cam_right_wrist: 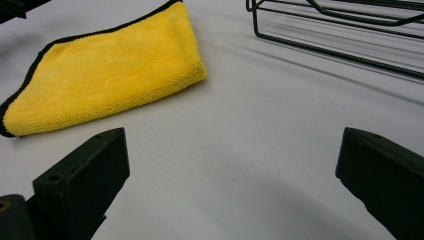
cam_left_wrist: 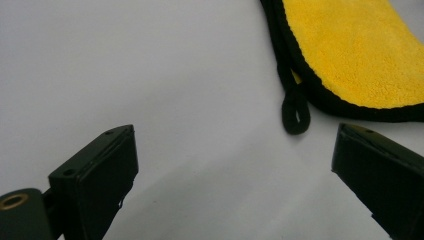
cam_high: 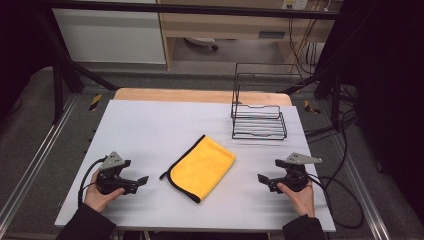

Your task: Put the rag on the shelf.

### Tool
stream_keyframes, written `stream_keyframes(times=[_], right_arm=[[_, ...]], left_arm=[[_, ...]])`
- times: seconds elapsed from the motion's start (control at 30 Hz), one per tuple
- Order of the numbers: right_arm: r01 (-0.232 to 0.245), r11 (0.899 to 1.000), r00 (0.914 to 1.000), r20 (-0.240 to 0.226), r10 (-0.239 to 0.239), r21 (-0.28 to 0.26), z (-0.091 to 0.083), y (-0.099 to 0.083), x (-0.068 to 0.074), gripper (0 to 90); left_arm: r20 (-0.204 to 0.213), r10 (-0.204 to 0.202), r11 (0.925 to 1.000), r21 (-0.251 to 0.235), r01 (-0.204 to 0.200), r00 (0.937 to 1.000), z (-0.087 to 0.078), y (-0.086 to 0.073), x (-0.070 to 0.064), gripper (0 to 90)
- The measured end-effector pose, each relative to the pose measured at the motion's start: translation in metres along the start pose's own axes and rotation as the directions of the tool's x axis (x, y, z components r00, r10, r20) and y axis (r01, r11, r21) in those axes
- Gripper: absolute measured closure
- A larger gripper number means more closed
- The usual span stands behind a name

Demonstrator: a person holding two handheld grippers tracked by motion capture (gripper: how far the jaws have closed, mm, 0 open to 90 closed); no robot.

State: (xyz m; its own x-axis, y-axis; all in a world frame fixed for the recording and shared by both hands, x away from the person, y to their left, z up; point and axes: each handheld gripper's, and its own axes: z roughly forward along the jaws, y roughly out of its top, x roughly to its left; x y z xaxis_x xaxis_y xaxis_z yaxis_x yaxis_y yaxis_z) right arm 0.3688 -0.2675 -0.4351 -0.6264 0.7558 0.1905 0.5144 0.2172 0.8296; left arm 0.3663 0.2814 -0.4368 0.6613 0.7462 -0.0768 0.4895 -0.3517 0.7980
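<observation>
1. Centrally on the white table (cam_high: 150,125) lies a folded yellow cloth (cam_high: 202,167) with black edging, between the two grippers and touching neither.
2. Left gripper (cam_high: 134,181): jaws wide apart, holding nothing, left of the cloth.
3. Right gripper (cam_high: 266,179): jaws wide apart, holding nothing, right of the cloth.
4. High view: shows the whole cloth and the black wire rack (cam_high: 258,120) at the far right, well apart from the cloth.
5. Left gripper view: shows the cloth's black hanging loop (cam_left_wrist: 295,112), lying flat on the table.
6. Cloth long axis: diagonal, near-left to far-right; the loop sits at the left corner.
</observation>
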Motion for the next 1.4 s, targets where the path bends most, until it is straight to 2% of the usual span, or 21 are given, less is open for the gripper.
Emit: stream_keyframes(times=[0.23, 0.33, 0.73, 0.9, 1.03, 1.17, 1.27, 1.3, 1.4], right_arm=[[0.001, 1.000, 1.0000, 0.000, -0.001, 0.002, 0.000, 0.000, 0.001, 1.5], [0.007, 1.000, 1.0000, 0.006, -0.007, 0.006, 0.001, 0.000, 0.003, 1.5], [0.032, 0.999, 0.9995, -0.002, -0.032, 0.022, 0.009, 0.005, 0.016, 1.9], [0.049, 0.998, 0.9988, -0.005, -0.049, 0.039, 0.014, 0.006, 0.022, 2.1], [0.050, 0.997, 0.9987, -0.010, -0.050, 0.050, 0.017, 0.007, 0.026, 2.1], [0.059, 0.997, 0.9981, -0.020, -0.058, 0.058, 0.020, 0.008, 0.031, 2.1], [0.064, 0.996, 0.9979, -0.017, -0.063, 0.060, 0.021, 0.010, 0.034, 2.2], [0.061, 0.996, 0.9980, -0.019, -0.060, 0.059, 0.022, 0.010, 0.035, 2.4], [0.060, 0.996, 0.9980, -0.022, -0.059, 0.060, 0.023, 0.011, 0.039, 2.6]], left_arm=[[0.001, -0.009, 1.0000, 0.002, 0.009, 1.0000, 0.001, 0.000, -0.003, 4.8], [0.002, 0.000, 1.0000, 0.008, 0.000, 1.0000, 0.001, 0.001, -0.003, 5.2], [0.008, -0.009, 0.9997, 0.024, 0.009, 0.9999, 0.006, 0.008, -0.011, 8.0], [0.012, -0.024, 0.9993, 0.028, 0.024, 0.9996, 0.010, 0.019, -0.019, 10.2], [0.010, -0.019, 0.9991, 0.037, 0.019, 0.9998, 0.013, 0.026, -0.023, 14.3], [0.004, -0.015, 0.9979, 0.063, 0.014, 0.9999, 0.020, 0.034, -0.029, 17.6], [0.022, -0.017, 0.9966, 0.081, 0.015, 0.9996, 0.027, 0.041, -0.034, 20.0], [0.028, -0.010, 0.9950, 0.100, 0.007, 0.9996, 0.033, 0.045, -0.036, 21.3], [0.025, 0.001, 0.9934, 0.115, -0.004, 0.9997, 0.039, 0.049, -0.039, 24.8]])
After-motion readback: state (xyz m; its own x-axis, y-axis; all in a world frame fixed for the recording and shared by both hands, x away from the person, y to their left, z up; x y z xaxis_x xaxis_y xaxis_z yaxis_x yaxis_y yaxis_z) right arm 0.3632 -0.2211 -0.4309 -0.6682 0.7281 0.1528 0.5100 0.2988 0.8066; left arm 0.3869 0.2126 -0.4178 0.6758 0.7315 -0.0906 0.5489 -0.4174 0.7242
